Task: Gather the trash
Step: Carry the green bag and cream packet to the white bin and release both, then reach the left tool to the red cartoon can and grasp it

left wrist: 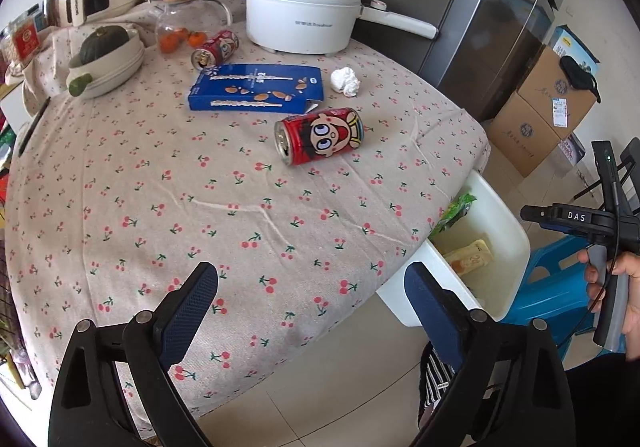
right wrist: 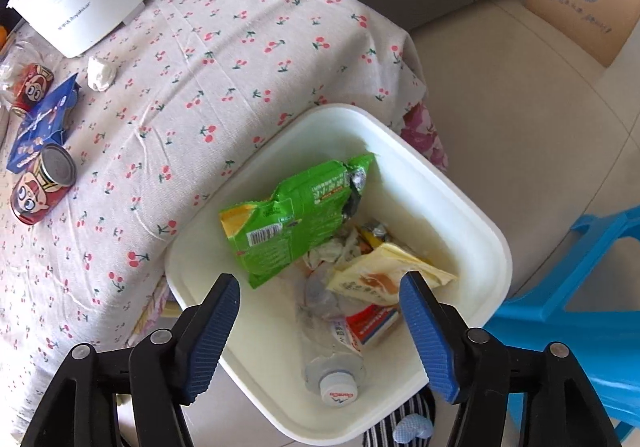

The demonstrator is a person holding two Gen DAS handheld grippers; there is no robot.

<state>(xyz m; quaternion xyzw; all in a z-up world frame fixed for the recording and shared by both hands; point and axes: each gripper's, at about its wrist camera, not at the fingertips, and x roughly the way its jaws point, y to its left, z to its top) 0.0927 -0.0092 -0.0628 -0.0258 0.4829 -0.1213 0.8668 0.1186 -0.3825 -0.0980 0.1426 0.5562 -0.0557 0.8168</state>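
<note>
Trash still on the table, the nearest red can (left wrist: 319, 135), should be approached squarely by the spread, empty left gripper (left wrist: 311, 301), while the right gripper (right wrist: 320, 317), parted, hangs over the bin (right wrist: 472, 207).
</note>
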